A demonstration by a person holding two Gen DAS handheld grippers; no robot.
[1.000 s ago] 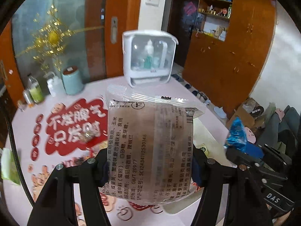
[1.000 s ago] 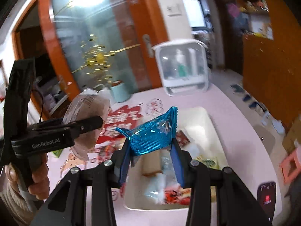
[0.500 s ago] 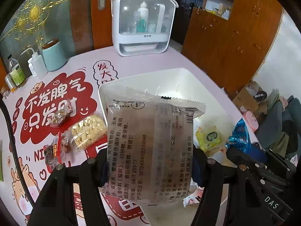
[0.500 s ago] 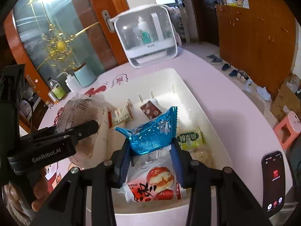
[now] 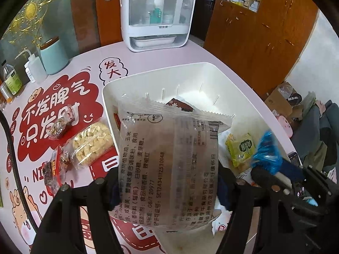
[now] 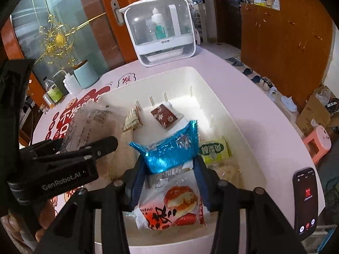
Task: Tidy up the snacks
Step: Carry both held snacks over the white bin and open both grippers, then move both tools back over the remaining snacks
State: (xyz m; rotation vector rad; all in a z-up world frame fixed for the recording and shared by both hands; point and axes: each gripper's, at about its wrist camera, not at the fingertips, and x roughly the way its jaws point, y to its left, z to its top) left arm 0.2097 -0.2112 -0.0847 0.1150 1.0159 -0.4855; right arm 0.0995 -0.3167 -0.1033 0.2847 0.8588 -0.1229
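Observation:
My left gripper point(image 5: 167, 188) is shut on a clear snack packet with printed text point(image 5: 167, 158), held over the near left part of the white bin point(image 5: 224, 72). My right gripper point(image 6: 169, 167) is shut on a shiny blue snack packet point(image 6: 169, 150), held over the middle of the same bin point(image 6: 243, 127). In the bin lie a red bun packet point(image 6: 175, 207), a green packet point(image 6: 214, 150), a brown snowflake packet point(image 6: 164, 115) and a beige packet point(image 6: 131, 120). The left gripper and its packet also show in the right wrist view point(image 6: 84, 127).
On the pink table left of the bin lie a yellow puffed-snack packet point(image 5: 91, 144), a small nut packet point(image 5: 59, 127) and dark red packets point(image 5: 53, 169). A white dispenser cabinet point(image 5: 157, 14), a teal jar point(image 5: 53, 55) and bottles stand at the back. A phone point(image 6: 306, 203) lies at the right.
Both grippers have tilted down and come lower over the bin with their packets still held. More of the bin's inside and the table now shows.

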